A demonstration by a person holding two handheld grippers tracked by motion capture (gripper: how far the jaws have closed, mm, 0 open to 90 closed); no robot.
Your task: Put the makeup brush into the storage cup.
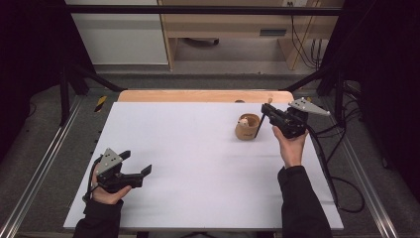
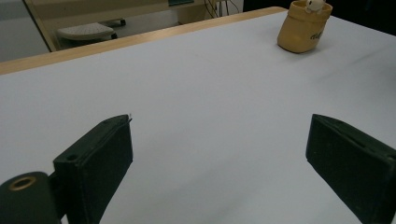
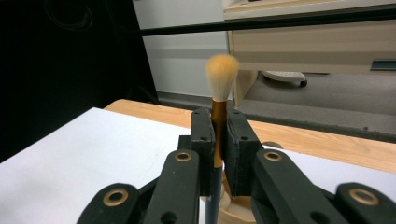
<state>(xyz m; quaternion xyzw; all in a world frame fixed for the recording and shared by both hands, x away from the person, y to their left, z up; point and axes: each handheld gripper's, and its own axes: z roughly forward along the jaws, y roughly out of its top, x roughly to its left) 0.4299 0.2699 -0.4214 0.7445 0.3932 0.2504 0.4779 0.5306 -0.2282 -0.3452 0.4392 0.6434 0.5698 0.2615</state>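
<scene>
Brush [image 3: 219,93] stands upright between my right claw's [image 3: 218,154] two black jaws, which are pressed tight on its orange ferrule and dark handle; the pale bristle tuft rises above the jaw tips. Just below and behind that claw sits the tan wooden cup [image 1: 247,127], close beside the jaws on the white table [image 1: 198,163]; in the high view the right claw [image 1: 266,113] hangs just to the right of the cup, near the table's far edge. My left claw [image 1: 136,164] rests well apart from it all, near the table's close left corner. Its jaws stand wide apart with nothing between them, only bare tabletop ahead, and the cup [image 2: 303,25] shows far off beyond its right jaw.
</scene>
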